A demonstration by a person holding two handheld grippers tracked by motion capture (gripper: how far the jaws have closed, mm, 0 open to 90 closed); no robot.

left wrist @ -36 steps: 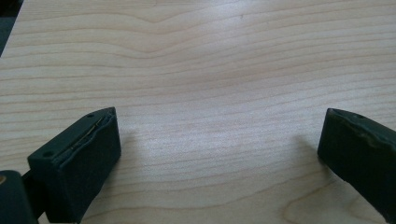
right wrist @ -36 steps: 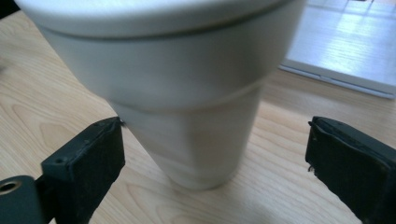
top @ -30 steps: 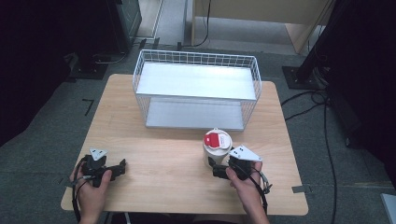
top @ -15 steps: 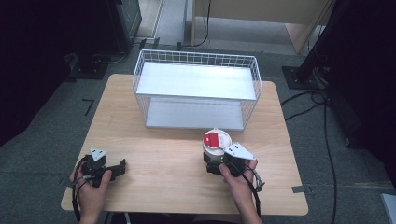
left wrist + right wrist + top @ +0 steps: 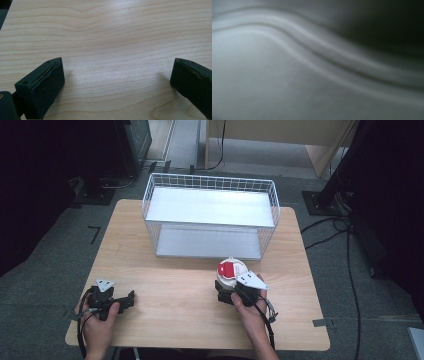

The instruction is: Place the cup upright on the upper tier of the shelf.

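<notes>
A white tub with a red patch on its lid (image 5: 231, 269) stands on the wooden table (image 5: 175, 270), just in front of the wire basket (image 5: 210, 215). My right gripper (image 5: 227, 289) is pressed up against the tub's near side, and its jaws are hidden under the grey plate and the hand. In the right gripper view a blurred pale grey surface with curved ridges (image 5: 287, 75) sits very close to the lens. My left gripper (image 5: 127, 301) rests low over the table's front left. It is open (image 5: 117, 80) with bare wood between its jaws.
The white wire basket has a flat white shelf (image 5: 212, 206) inside and takes up the far middle of the table. Black stands and cables (image 5: 345, 230) lie on the floor to the right. Bare wood stretches between the two grippers.
My right gripper has slid a little to the left and forward, closing in on the tub. The tub and the left gripper have stayed put.
</notes>
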